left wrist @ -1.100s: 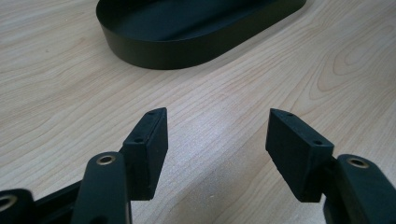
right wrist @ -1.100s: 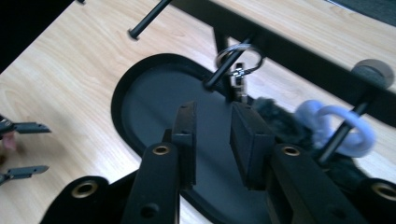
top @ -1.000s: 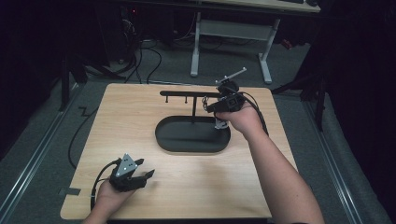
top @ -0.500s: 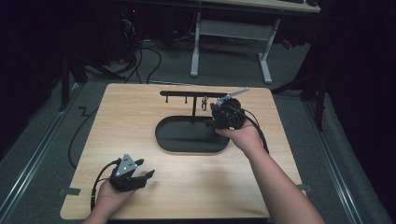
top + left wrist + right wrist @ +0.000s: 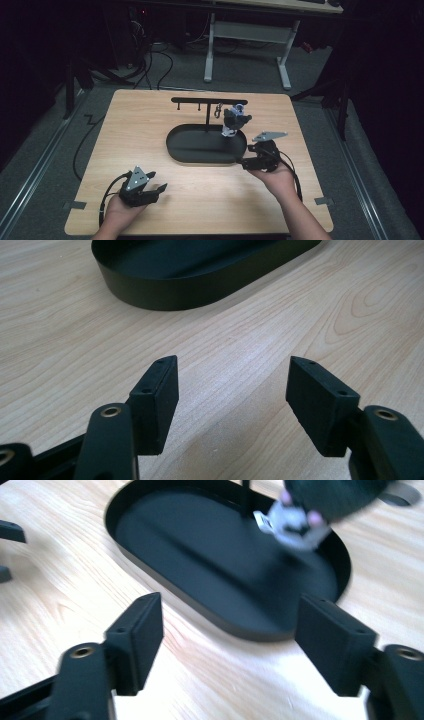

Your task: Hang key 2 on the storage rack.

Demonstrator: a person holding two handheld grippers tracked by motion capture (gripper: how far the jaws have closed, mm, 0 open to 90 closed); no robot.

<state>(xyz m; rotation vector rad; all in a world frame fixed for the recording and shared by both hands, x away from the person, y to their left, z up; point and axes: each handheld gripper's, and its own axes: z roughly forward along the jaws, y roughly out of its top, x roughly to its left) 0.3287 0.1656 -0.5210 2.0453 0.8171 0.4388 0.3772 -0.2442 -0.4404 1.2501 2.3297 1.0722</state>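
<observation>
A black T-shaped rack [image 5: 209,100] stands in a black oval tray [image 5: 172,150] at mid-table. A small dark toy with a white and blue part [image 5: 234,120] hangs near the rack's right end, beside a metal ring [image 5: 218,111]. My right gripper [image 5: 246,156] sits low at the tray's right end, pointing left. Its jaws have just been opening and nothing is between them. In the right gripper view, the right gripper [image 5: 230,630] frames the tray [image 5: 200,545] and the blurred toy [image 5: 300,515]. My left gripper [image 5: 156,182] rests open near the front left; between its jaws [image 5: 232,390] is bare wood.
The tray's near wall [image 5: 165,290] lies ahead of the left gripper. Cables trail off the table's left side [image 5: 82,145]. A white-legged desk [image 5: 245,35] stands beyond the far edge, on dark floor.
My right gripper has come away from the rack's right end, toward me and down to the table beside the tray. Its jaws have spread wider. The toy stays hanging. The left gripper has not moved.
</observation>
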